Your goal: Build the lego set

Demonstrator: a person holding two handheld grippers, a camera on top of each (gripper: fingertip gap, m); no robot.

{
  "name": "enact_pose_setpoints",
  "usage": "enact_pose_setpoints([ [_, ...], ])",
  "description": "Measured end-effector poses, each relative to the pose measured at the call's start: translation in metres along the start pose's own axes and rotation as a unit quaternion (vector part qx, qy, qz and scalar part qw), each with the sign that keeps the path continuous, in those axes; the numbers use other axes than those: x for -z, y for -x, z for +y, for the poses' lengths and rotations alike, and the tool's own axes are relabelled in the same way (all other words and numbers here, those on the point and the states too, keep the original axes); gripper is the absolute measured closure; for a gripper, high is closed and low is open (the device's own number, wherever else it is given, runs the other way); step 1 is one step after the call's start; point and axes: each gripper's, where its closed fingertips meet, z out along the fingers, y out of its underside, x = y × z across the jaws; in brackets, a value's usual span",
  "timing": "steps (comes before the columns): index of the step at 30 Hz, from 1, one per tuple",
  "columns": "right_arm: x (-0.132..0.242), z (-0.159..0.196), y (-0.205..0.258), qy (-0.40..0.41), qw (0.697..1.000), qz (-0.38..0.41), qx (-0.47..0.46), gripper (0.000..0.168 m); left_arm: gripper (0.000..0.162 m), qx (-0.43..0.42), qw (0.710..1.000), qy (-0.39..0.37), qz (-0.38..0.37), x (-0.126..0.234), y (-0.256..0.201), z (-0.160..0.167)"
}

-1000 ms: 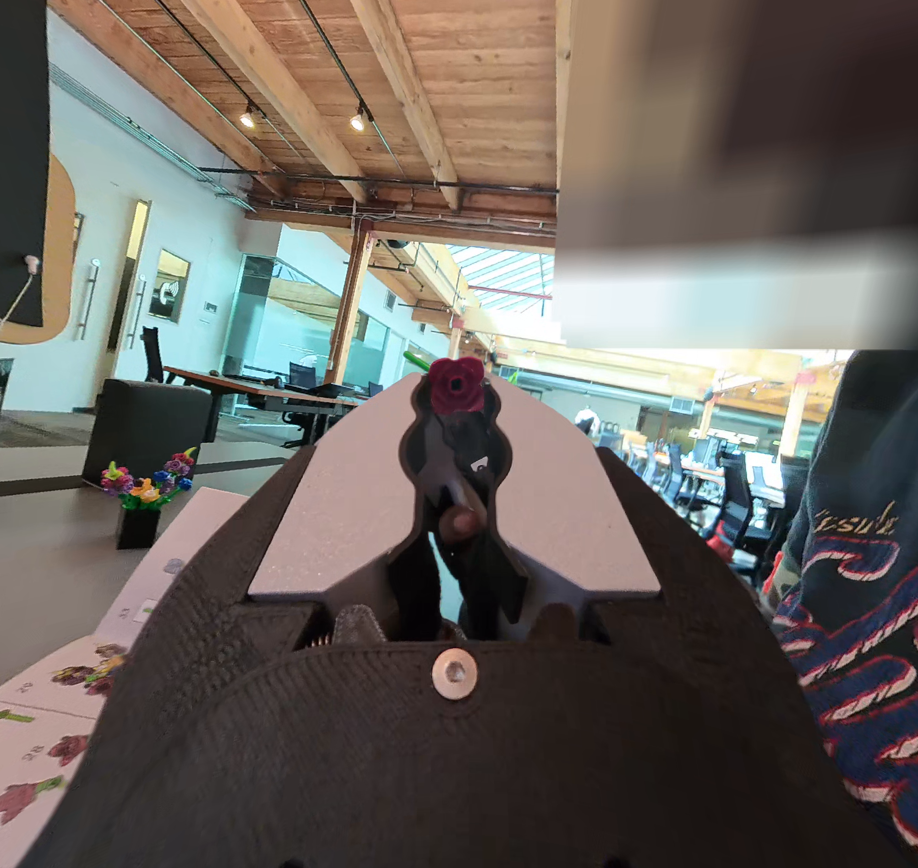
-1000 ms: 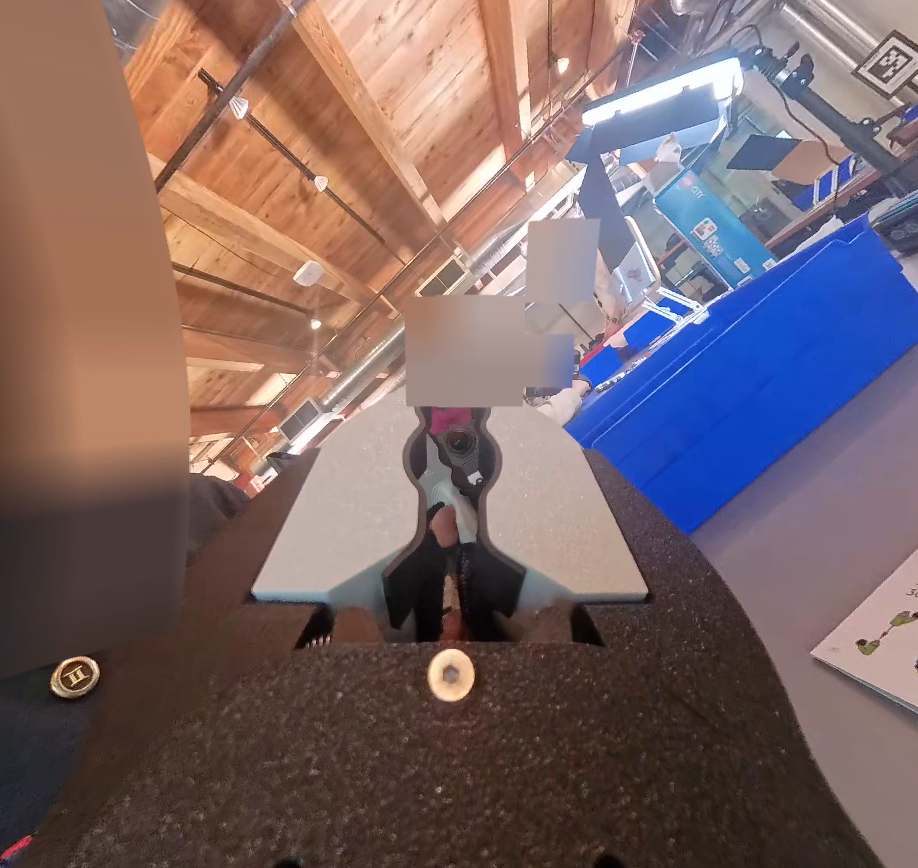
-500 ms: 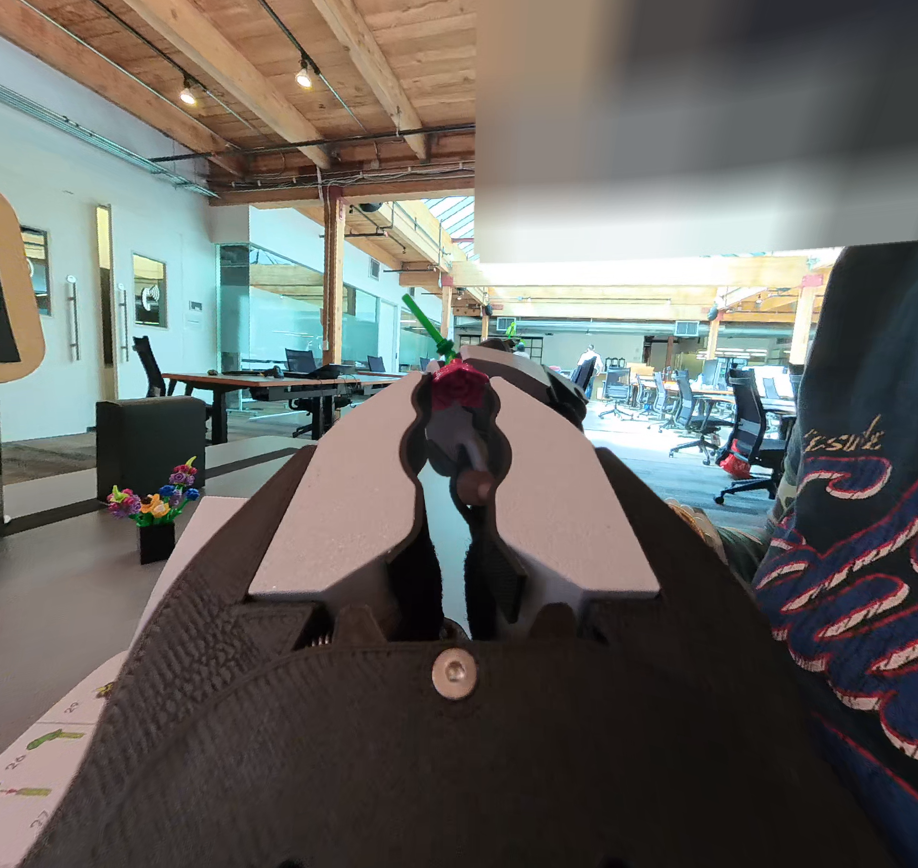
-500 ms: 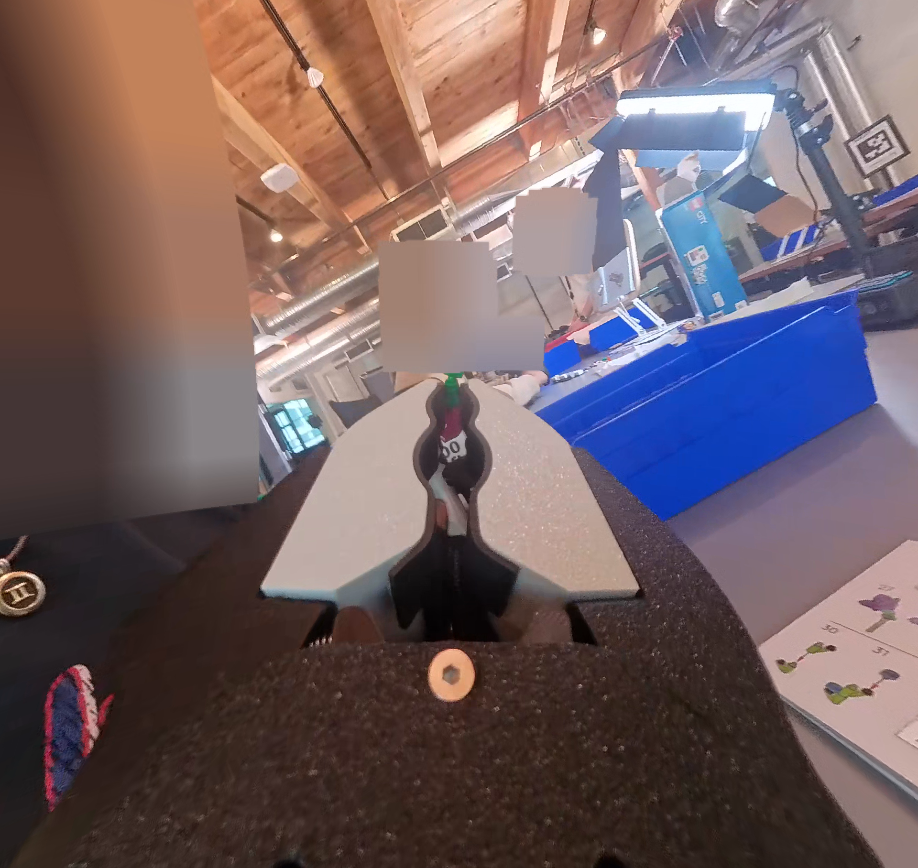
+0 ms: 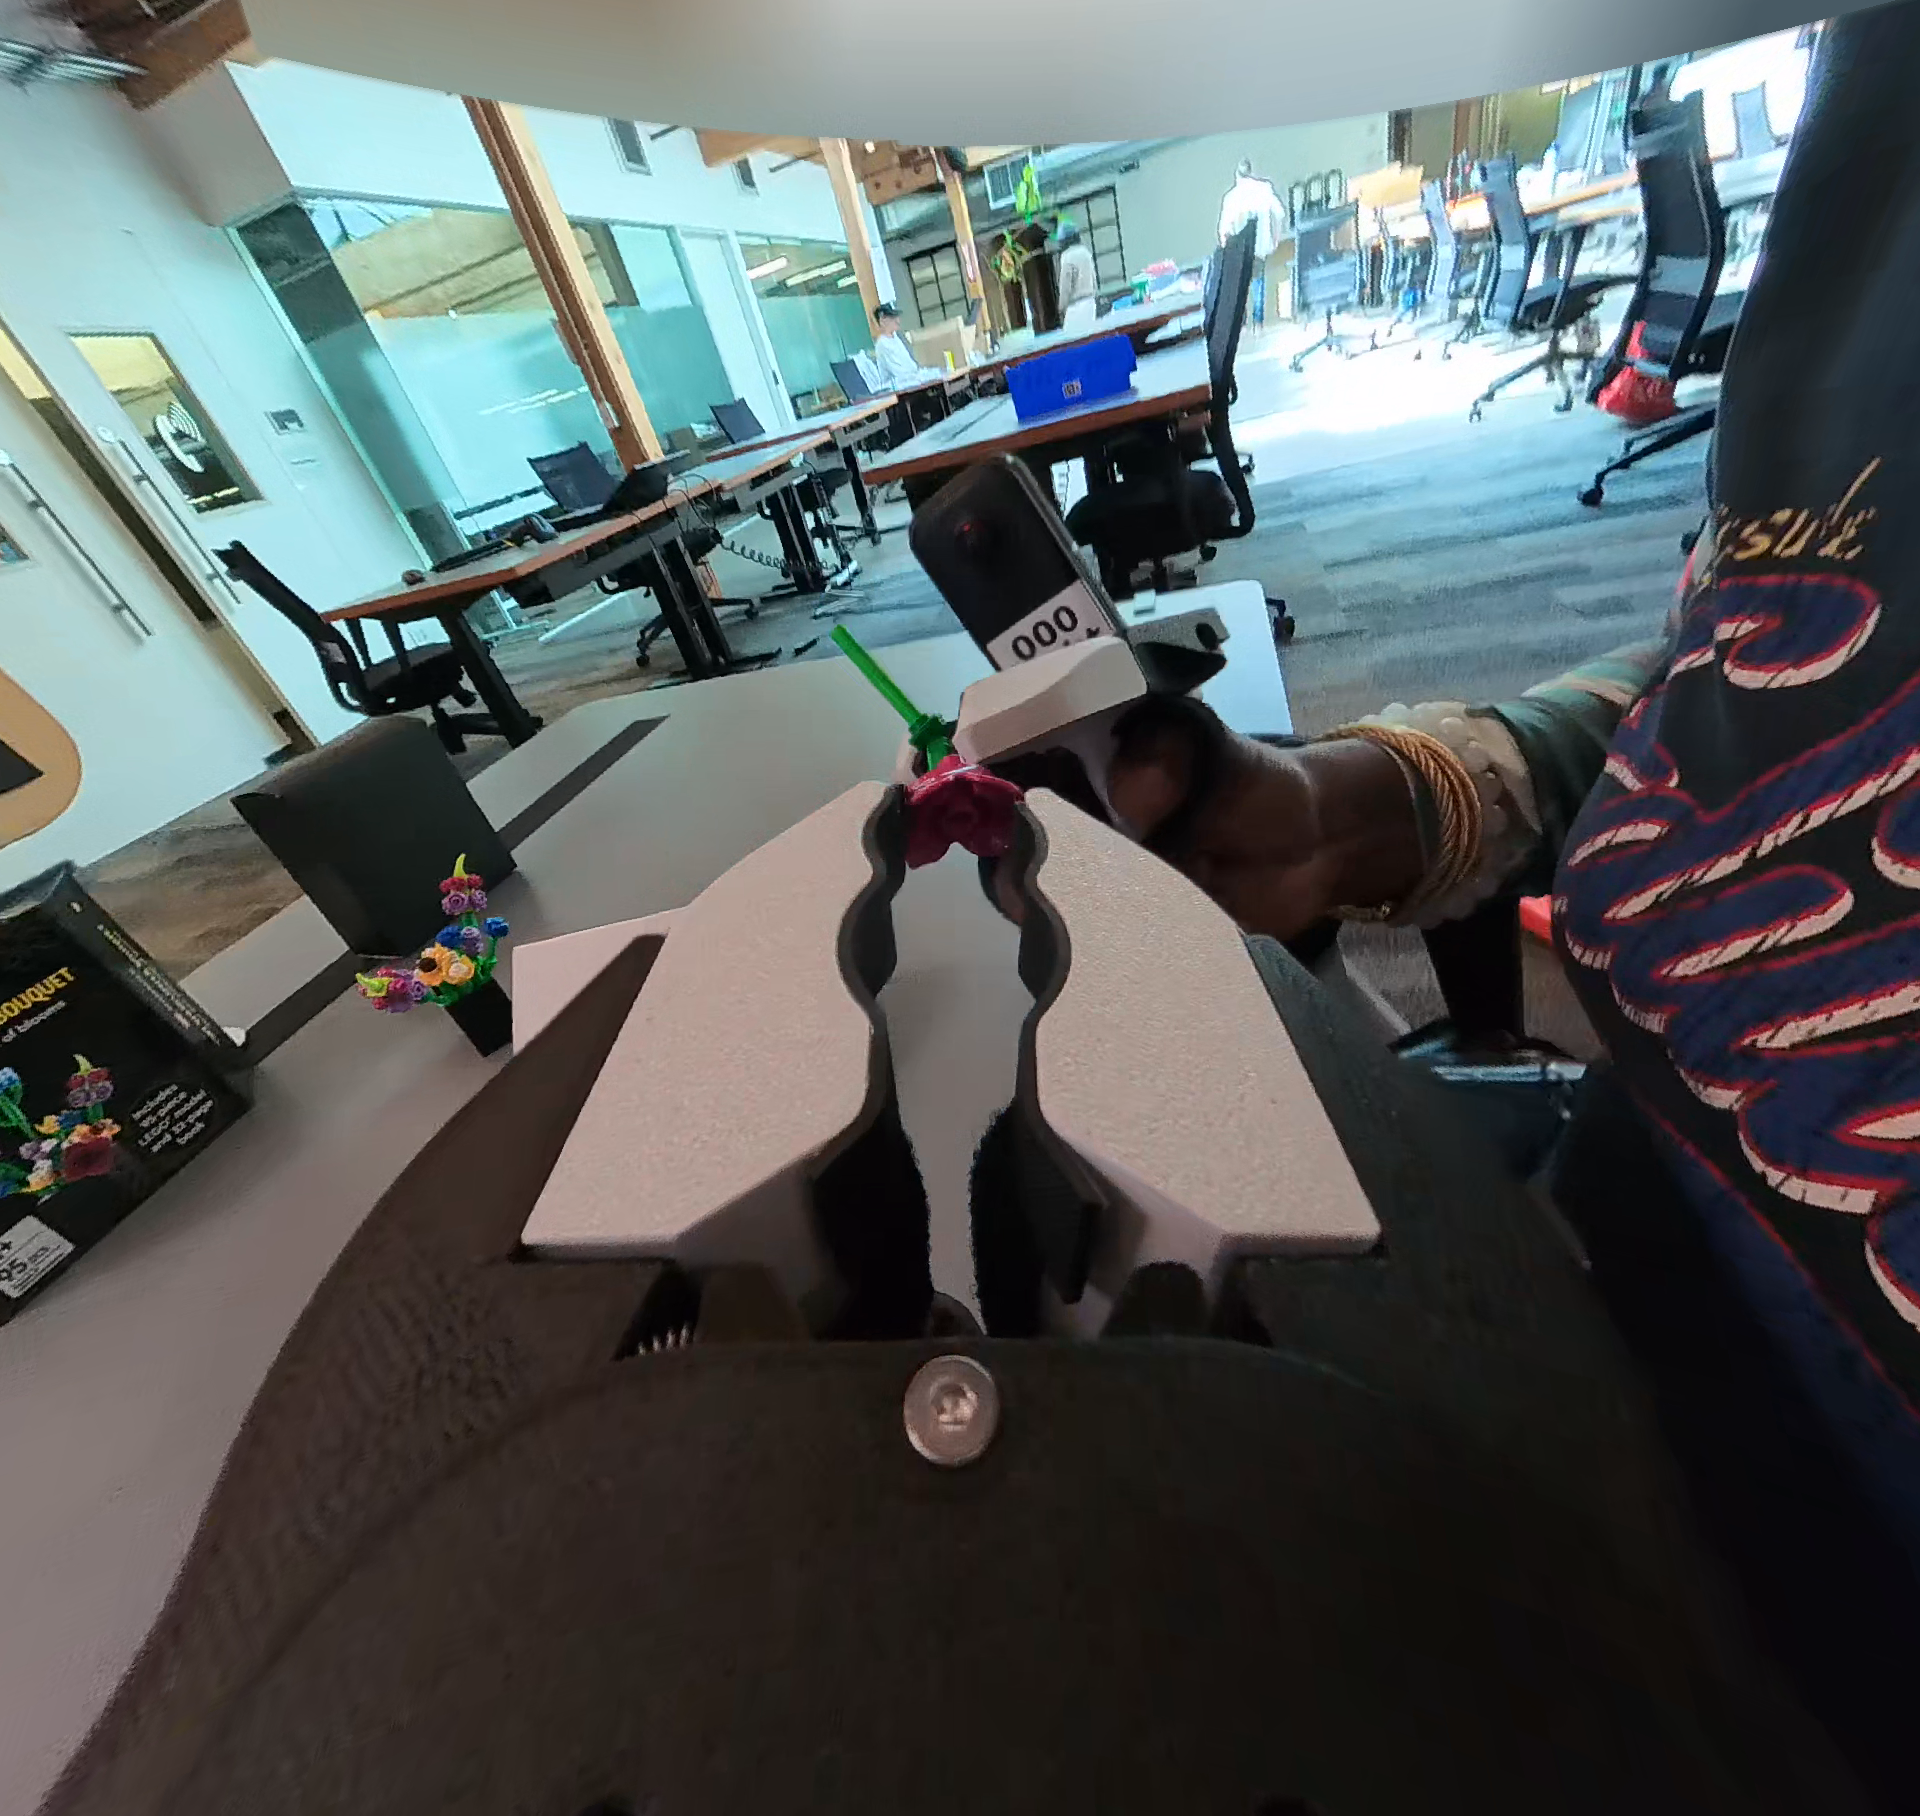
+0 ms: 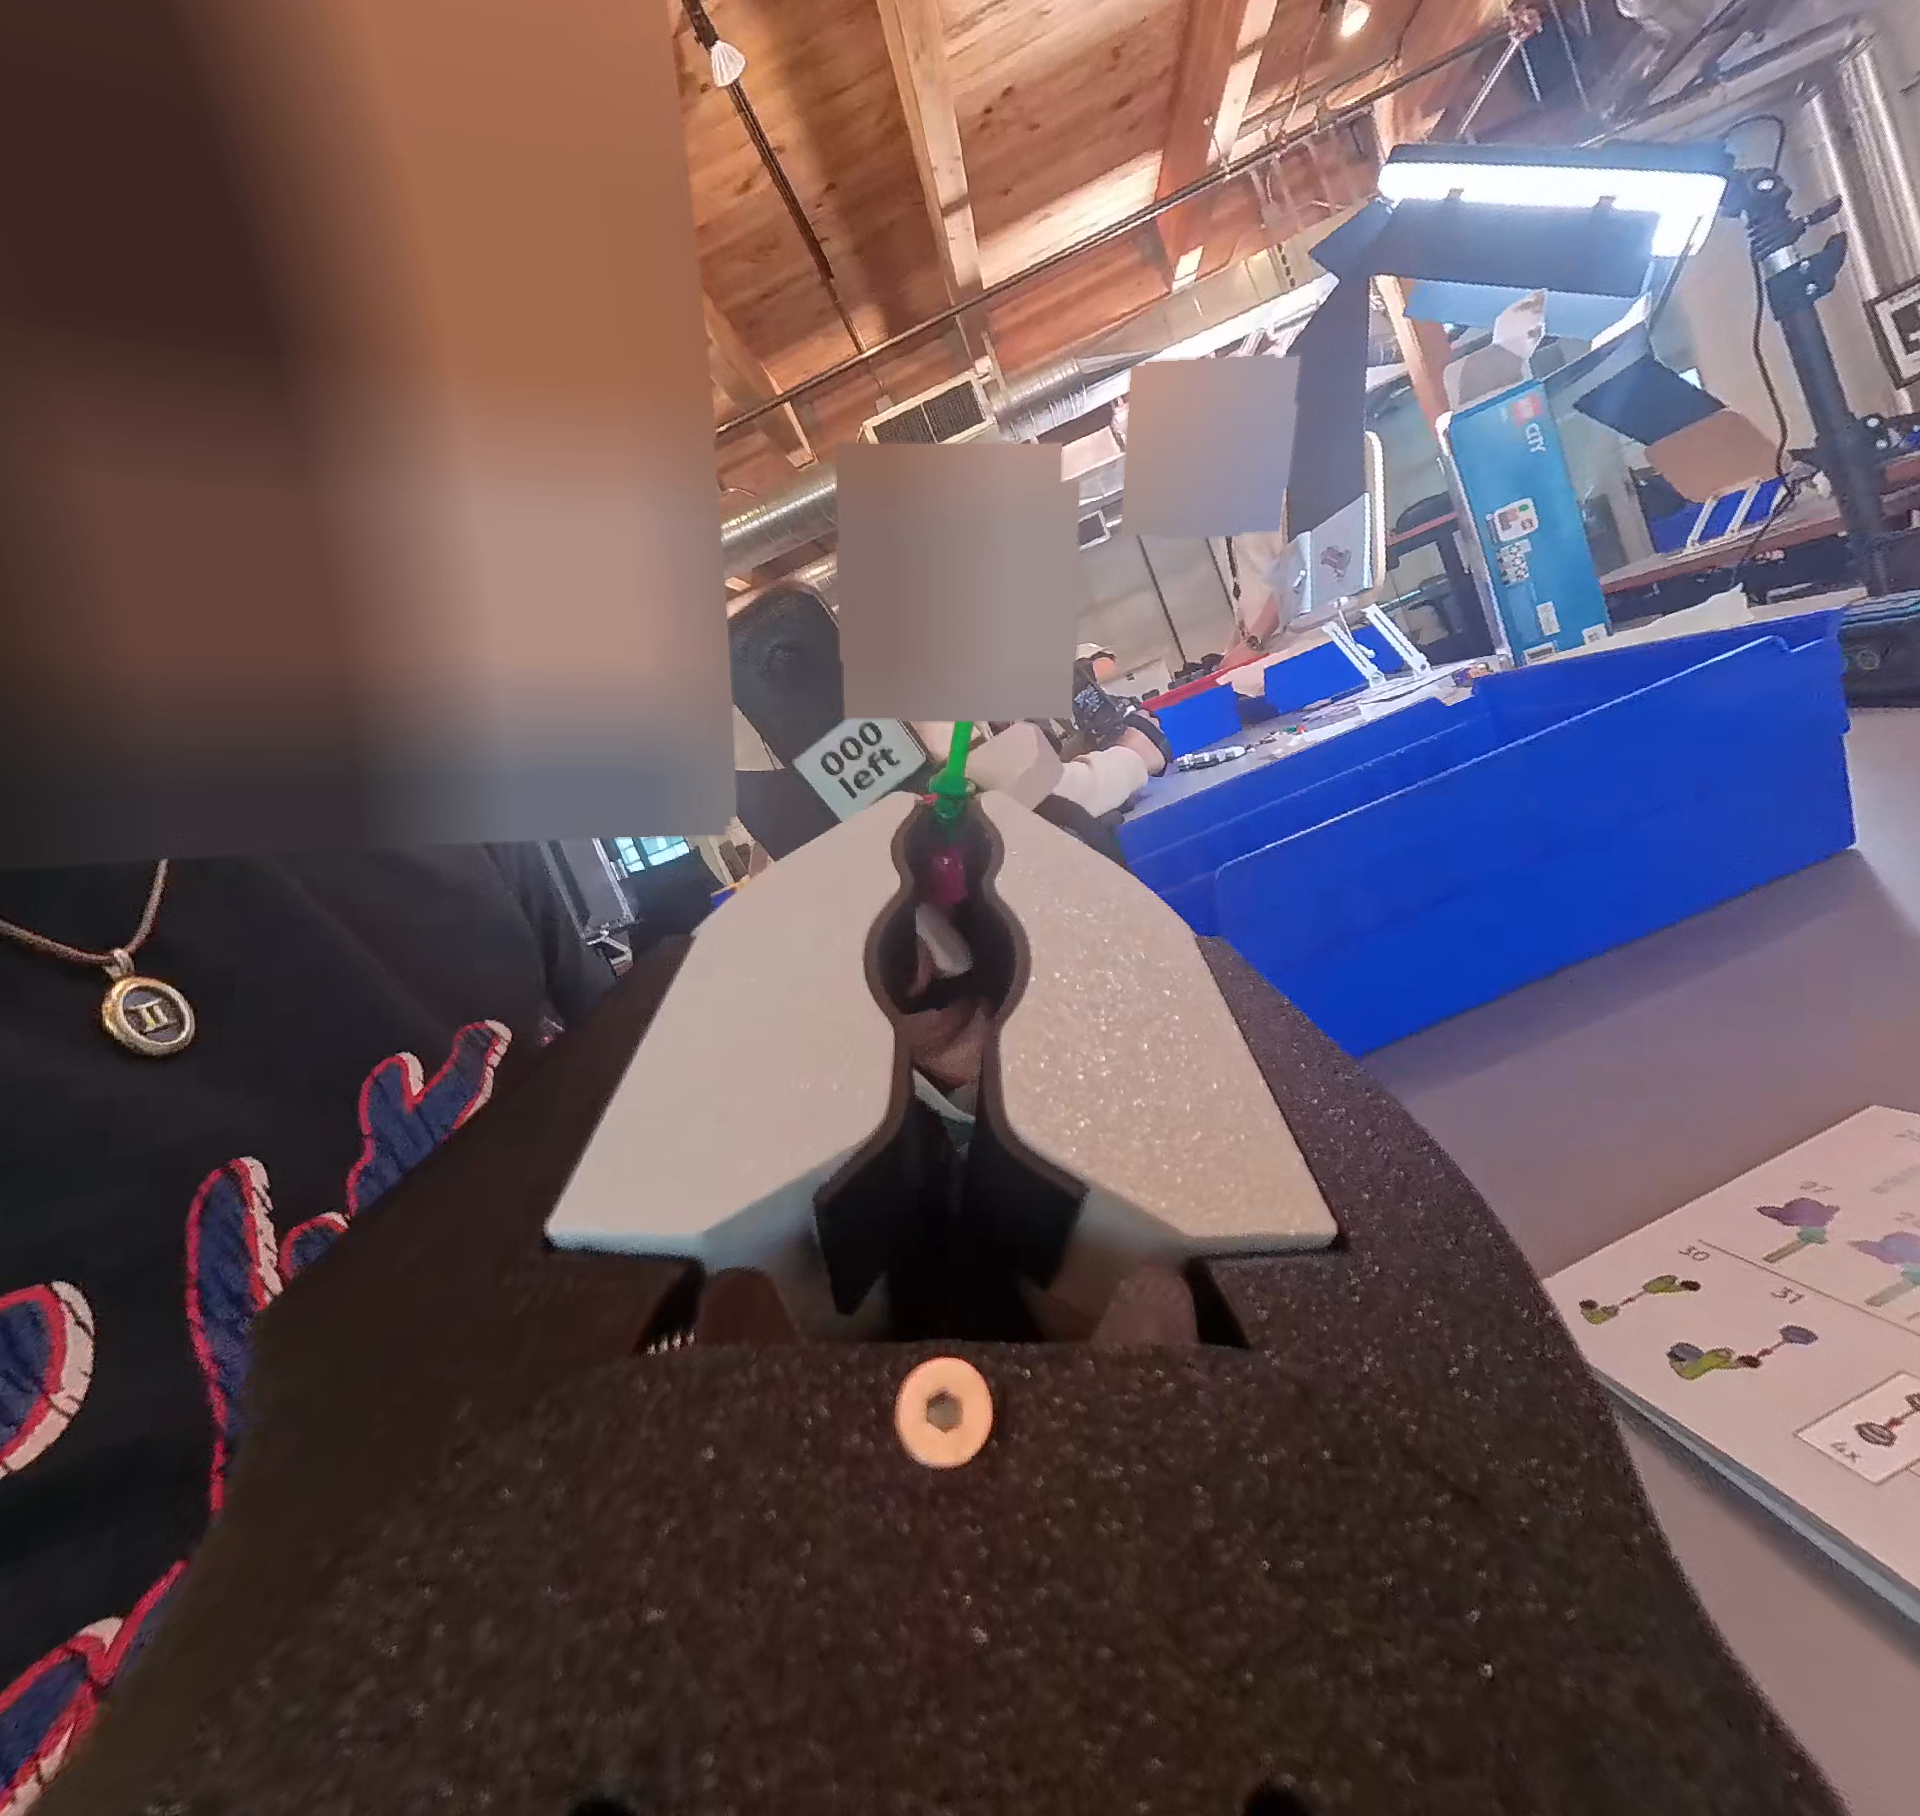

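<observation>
Matte grey table (image 5: pixel 665 810), ruffled crimson rose (image 5: pixel 961 812), thin green stem (image 5: pixel 883 680)

The rose (image 5: pixel 961 816) sat between the left gripper's (image 5: pixel 954 824) fingertips, its stem (image 5: pixel 883 680) rising beyond them beside the right gripper (image 5: pixel 1049 691). On the table (image 5: pixel 665 779), the small bouquet (image 5: pixel 442 961) stood left of the left gripper, with the box (image 5: pixel 88 1080) further left. In the right wrist view, the booklet (image 6: pixel 1766 1319) lay right of the right gripper (image 6: pixel 948 816), before the bins (image 6: pixel 1507 831).

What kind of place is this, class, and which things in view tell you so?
Most likely a big open-plan office or workshop: rows of desks with office chairs, a timber ceiling with bare ducts, and blue bins on a worktable.
</observation>
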Motion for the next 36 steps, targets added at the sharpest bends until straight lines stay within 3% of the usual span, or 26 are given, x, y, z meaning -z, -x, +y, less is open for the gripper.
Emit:
enact_pose_setpoints([
  [7,0.004,0.008,0.000,0.030,1.000,0.009,0.005,0.162,0.143,-0.027,0.998,0.059,0.022,0.000,-0.005,0.008],
  [14,0.007,0.005,-0.007,0.018,0.999,0.035,0.008,0.162,0.142,-0.004,0.999,0.051,0.001,-0.004,-0.001,0.011],
  [16,0.009,-0.007,-0.016,-0.046,0.997,0.031,-0.052,0.162,0.141,0.018,0.999,0.033,-0.023,-0.011,0.009,0.009],
  [19,0.020,-0.027,-0.033,-0.174,0.960,0.007,-0.221,0.163,0.130,0.004,0.998,0.023,-0.061,-0.013,0.025,0.004],
  [25,0.025,-0.034,-0.039,-0.231,0.912,-0.026,-0.338,0.162,0.129,-0.010,0.997,0.034,-0.070,-0.023,0.032,0.002],
  [31,0.021,-0.029,-0.035,-0.203,0.924,-0.017,-0.323,0.162,0.136,0.032,0.997,0.013,-0.072,-0.030,0.031,-0.002],
  [36,0.016,-0.019,-0.035,-0.153,0.953,0.029,-0.260,0.162,0.140,0.078,0.993,-0.007,-0.085,-0.028,0.029,0.003],
])
